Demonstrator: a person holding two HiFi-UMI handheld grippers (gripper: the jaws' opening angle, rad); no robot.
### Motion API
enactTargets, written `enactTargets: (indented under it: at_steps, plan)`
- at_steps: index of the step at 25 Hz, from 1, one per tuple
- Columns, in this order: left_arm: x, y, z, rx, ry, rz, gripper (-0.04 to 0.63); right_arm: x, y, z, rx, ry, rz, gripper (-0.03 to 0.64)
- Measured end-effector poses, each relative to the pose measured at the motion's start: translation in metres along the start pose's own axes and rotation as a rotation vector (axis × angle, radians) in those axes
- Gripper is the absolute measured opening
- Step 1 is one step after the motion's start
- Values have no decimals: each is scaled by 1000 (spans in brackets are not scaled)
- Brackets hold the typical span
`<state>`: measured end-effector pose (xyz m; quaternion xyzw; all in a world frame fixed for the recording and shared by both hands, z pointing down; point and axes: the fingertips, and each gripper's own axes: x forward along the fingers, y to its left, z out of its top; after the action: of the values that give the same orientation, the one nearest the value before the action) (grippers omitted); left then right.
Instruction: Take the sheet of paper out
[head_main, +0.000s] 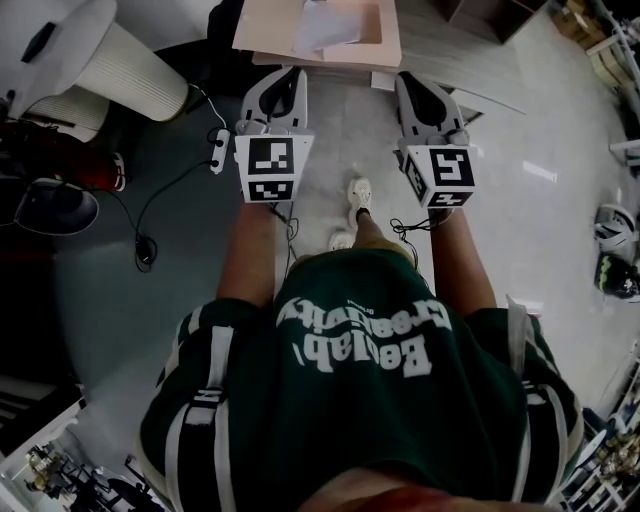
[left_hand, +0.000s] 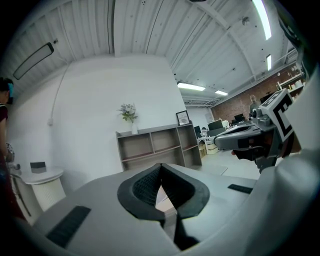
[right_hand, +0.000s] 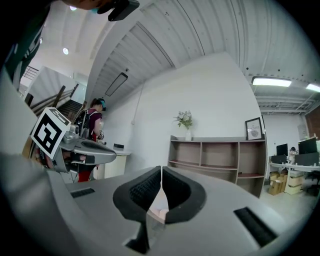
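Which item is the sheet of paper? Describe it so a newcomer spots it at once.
At the top centre of the head view, ahead of the person, is a pale pink surface. The sheet of paper lies on it, the only white, flat thing against that pink.

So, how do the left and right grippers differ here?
On the left gripper the cube sits square to the head view; on the right gripper it shows a side face too. The left aims at the table, the right just past its corner. Both are shut, empty, short of the sheet of paper.
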<state>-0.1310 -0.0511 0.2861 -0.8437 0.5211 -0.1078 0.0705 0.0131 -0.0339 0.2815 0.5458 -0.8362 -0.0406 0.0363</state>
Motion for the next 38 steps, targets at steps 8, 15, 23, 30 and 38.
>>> enactTargets:
  at_steps: [8,15,23,30,38]
  plan:
    - [82,10,0,5,25,16,18,67,-52,-6,17,-3,43,35]
    - [163,34,-1,15,51,55,18,145,-97,-4,33,-24,97,35]
    - [228,42,-1,28,60,76,18,201,-133,-17,48,-29,149,35]
    - [265,50,-6,37,74,100,18,237,-156,-26,52,-38,184,35]
    - [276,55,-15,42,101,116,18,253,-161,-36,60,-36,203,35]
